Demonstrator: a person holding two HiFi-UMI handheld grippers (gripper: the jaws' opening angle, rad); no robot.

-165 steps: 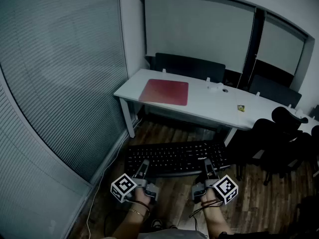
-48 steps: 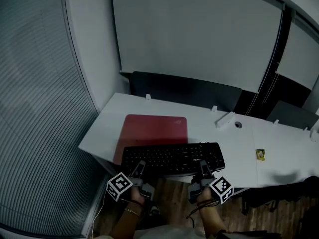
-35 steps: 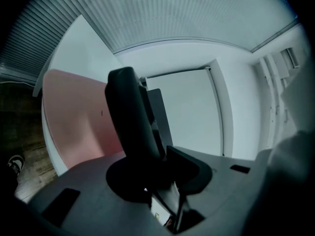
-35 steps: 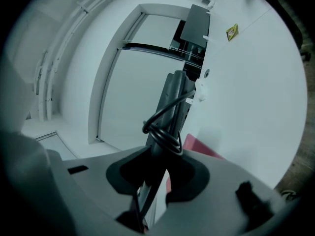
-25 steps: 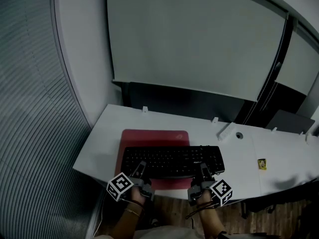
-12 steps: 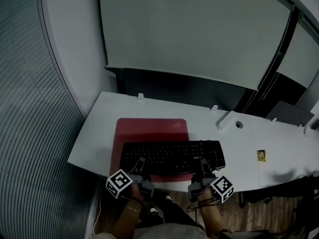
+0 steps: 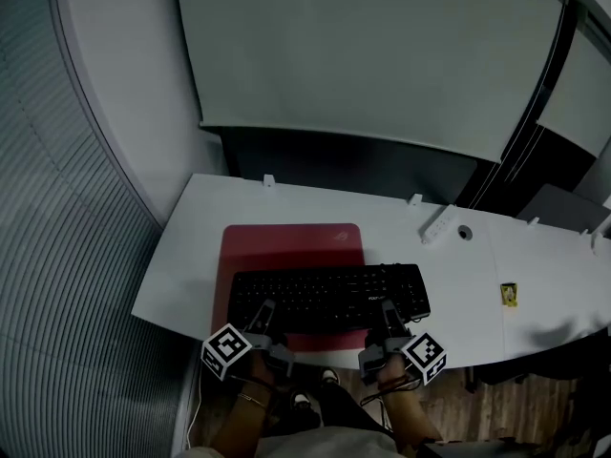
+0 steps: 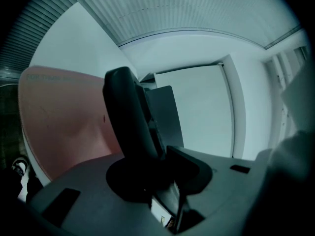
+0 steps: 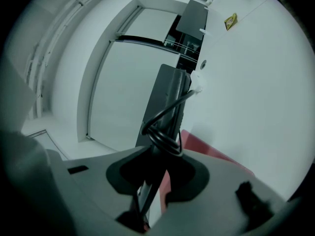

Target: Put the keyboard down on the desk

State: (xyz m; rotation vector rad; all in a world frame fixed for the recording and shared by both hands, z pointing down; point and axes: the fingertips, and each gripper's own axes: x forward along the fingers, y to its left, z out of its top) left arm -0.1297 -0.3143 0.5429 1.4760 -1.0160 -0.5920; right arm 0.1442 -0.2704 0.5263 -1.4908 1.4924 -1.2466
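Keyboard (image 7: 328,294) between left gripper (image 7: 265,311), right gripper (image 7: 388,311) jaws

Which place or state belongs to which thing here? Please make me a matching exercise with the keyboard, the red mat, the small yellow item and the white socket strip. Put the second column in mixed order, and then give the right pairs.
Things:
1. keyboard
2. red mat
3. small yellow item
4. white socket strip

Places or states:
A. flat on the desk, partly covered by another thing
B. alone on the desk, far to the right
C. gripped at its near edge by the left tool and the right tool
D. near the desk's far edge, lying slantwise

Pairs: 1-C, 2-A, 3-B, 4-D
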